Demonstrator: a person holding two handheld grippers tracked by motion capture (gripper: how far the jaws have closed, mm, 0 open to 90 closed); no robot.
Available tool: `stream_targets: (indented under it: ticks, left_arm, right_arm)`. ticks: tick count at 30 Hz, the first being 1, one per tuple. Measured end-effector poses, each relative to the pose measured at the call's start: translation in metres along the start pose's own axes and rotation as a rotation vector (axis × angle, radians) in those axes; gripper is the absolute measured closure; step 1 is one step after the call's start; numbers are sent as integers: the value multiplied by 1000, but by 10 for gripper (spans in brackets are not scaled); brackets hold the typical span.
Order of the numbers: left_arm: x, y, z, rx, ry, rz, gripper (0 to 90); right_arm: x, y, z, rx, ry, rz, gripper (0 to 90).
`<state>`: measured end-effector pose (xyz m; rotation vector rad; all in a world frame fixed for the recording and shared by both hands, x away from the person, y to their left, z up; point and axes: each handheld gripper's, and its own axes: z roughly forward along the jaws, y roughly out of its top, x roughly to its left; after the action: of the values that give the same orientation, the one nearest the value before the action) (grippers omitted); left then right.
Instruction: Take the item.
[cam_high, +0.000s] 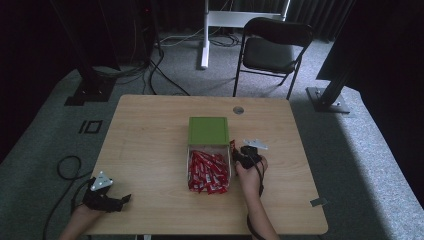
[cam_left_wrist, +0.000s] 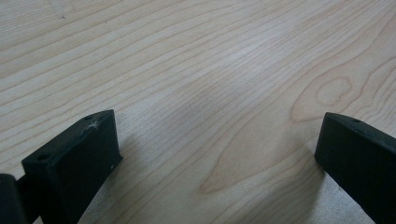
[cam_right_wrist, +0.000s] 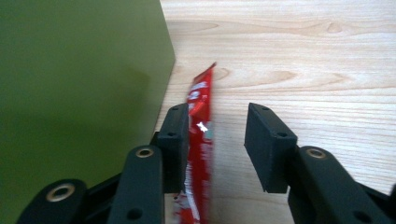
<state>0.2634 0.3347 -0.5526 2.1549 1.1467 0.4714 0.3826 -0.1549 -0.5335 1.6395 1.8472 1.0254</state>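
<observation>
Right hand-held gripper (cam_right_wrist: 212, 140): jaws spread, a red sachet (cam_right_wrist: 201, 140) leaning on the left jaw, not pinched.
Sachet: upright, just beside the green lid (cam_right_wrist: 79, 102), outside the box (cam_high: 189, 159).
Handling: probably light, thin, floppy, slick; pinch mid-length.
Left hand-held gripper (cam_left_wrist: 217, 154): spread above bare desk (cam_left_wrist: 196, 56).

The right claw (cam_right_wrist: 212, 140) stands with its jaws parted, a clear gap between the two pads, its hand (cam_high: 251, 172) and forearm reaching forward from the lower edge of the high view. The left claw (cam_left_wrist: 215, 154) rests low, jaws spread wide with nothing between them, its hand (cam_high: 87, 212) behind it.
</observation>
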Motion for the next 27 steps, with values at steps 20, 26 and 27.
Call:
stream_targets:
  ticks: [20, 26, 27]
  left_arm:
    - [0, 0, 0, 0, 0, 0, 7]
    - [0, 0, 0, 0, 0, 0, 7]
    - [0, 0, 0, 0, 0, 0, 7]
  right_arm:
    - [-34, -2, -25, -27, -22, 10, 366]
    - [-46, -8, -30, -20, -37, 26, 313]
    - [-47, -8, -31, -22, -40, 30, 298]
